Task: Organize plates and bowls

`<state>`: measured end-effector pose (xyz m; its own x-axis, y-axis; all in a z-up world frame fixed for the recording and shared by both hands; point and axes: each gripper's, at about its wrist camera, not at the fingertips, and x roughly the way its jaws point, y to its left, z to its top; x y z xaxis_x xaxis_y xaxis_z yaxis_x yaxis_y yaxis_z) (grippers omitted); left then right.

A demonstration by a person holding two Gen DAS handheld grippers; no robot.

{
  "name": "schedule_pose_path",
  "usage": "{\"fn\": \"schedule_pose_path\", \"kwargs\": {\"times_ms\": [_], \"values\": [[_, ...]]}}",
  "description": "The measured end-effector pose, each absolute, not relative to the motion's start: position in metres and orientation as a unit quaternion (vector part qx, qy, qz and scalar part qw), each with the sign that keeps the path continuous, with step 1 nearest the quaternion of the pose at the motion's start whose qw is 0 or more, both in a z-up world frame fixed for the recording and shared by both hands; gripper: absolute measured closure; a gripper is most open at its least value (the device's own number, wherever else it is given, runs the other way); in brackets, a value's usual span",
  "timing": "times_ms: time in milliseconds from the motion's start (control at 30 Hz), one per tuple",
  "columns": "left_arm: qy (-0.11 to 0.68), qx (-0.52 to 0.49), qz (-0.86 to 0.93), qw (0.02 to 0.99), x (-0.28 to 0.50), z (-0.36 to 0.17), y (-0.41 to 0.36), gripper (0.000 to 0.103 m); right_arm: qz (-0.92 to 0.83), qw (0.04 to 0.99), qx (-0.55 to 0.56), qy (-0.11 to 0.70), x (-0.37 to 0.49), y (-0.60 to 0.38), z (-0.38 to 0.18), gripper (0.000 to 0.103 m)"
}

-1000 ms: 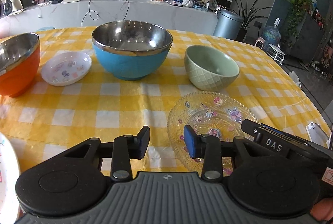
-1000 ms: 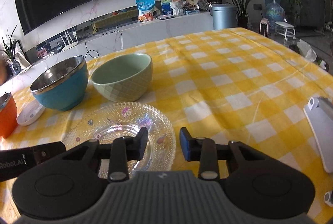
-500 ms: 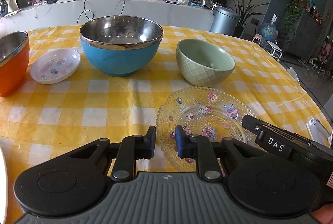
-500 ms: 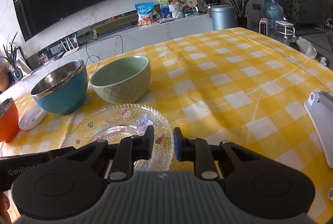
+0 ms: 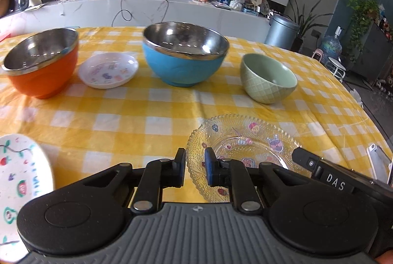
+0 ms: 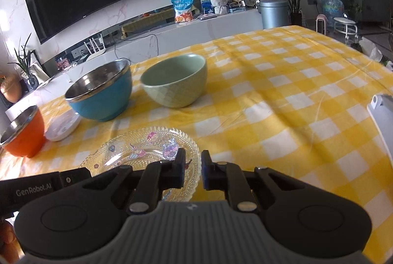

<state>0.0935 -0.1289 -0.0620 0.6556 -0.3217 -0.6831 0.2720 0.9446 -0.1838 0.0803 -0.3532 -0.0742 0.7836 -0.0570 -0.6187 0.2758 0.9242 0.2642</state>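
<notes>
A clear glass plate [image 5: 245,148] with cartoon stickers lies on the yellow checked tablecloth, near the front. My left gripper [image 5: 194,170] straddles its left rim, jaws narrowly apart. My right gripper [image 6: 192,170] straddles the plate's right rim [image 6: 147,156], jaws also narrowly apart. I cannot tell whether either one pinches the rim. Behind stand an orange bowl [image 5: 41,65], a small white dish [image 5: 108,70], a blue steel-lined bowl [image 5: 185,57] and a green ceramic bowl [image 5: 269,77]. A white painted plate [image 5: 22,180] lies at the front left.
A white device [image 6: 383,116] lies at the table's right edge. The other gripper's black body [image 5: 331,178] shows at the right of the left wrist view. A white counter [image 5: 147,8] with clutter runs behind the table.
Both grippers have closed from wide open to a narrow gap around the glass plate's rim. The left camera has swung left, so the orange bowl and white painted plate show more.
</notes>
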Motion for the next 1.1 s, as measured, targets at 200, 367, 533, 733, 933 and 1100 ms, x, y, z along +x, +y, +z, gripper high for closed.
{"fn": "schedule_pose_path", "kwargs": {"times_ms": [200, 367, 533, 733, 933, 1100], "values": [[0.375, -0.043, -0.147, 0.914, 0.083, -0.055, -0.102, 0.085, -0.074, 0.925, 0.182, 0.324, 0.073, -0.329, -0.069, 0.092], [0.377, -0.052, -0.141, 0.914, 0.079, -0.055, -0.084, 0.085, -0.06, 0.92, 0.192, 0.337, 0.066, -0.311, -0.072, 0.092], [0.388, -0.073, -0.148, 0.907, 0.078, -0.062, -0.073, 0.085, -0.051, 0.915, 0.193, 0.351, 0.062, -0.308, -0.074, 0.092], [0.426, -0.099, -0.162, 0.885, 0.088, -0.068, -0.065, 0.078, -0.033, 0.904, 0.209, 0.37, 0.066, -0.315, -0.07, 0.083], [0.482, -0.122, -0.169, 0.851, 0.107, -0.069, -0.059, 0.077, -0.023, 0.872, 0.259, 0.414, 0.077, -0.328, -0.068, 0.081], [0.498, -0.118, -0.175, 0.841, 0.114, -0.068, -0.06, 0.079, -0.015, 0.85, 0.297, 0.436, 0.083, -0.339, -0.068, 0.082]]}}
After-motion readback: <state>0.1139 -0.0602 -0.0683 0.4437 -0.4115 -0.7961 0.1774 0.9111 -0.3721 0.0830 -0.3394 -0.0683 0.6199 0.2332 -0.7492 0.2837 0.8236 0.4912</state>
